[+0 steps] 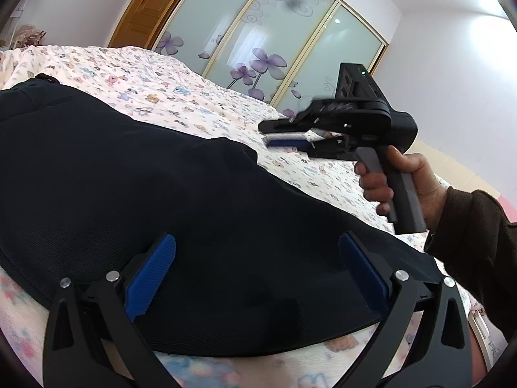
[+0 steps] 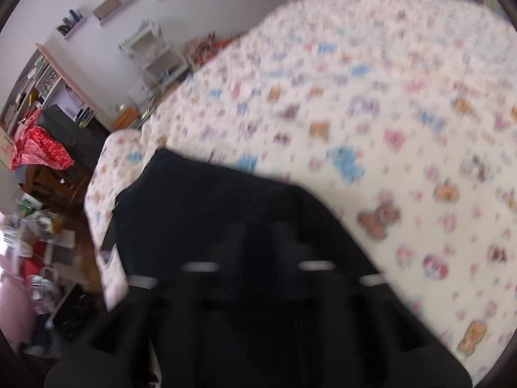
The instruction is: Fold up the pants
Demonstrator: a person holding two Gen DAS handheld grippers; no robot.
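A fold looks to be in hand: the black pants (image 1: 135, 200) lie on the bed (image 1: 181, 97), doubled over, one edge running toward 2 o'clock. The left gripper (image 1: 257, 278) hovers wide apart above the near hem. The right gripper (image 1: 284, 137), at 2 o'clock over the quilt, looks nearly together, holding nothing. Next, probably: pinch the hem and carry it across

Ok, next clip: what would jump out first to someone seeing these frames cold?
The dark pants sprawl across the cartoon-print bedspread, filling most of the left wrist view. The left hand-held gripper hangs over them, blue pads spread wide. To the right, a bare hand holds the right hand-held gripper above the bedspread, its fingers nearly together. The right wrist view is badly blurred.
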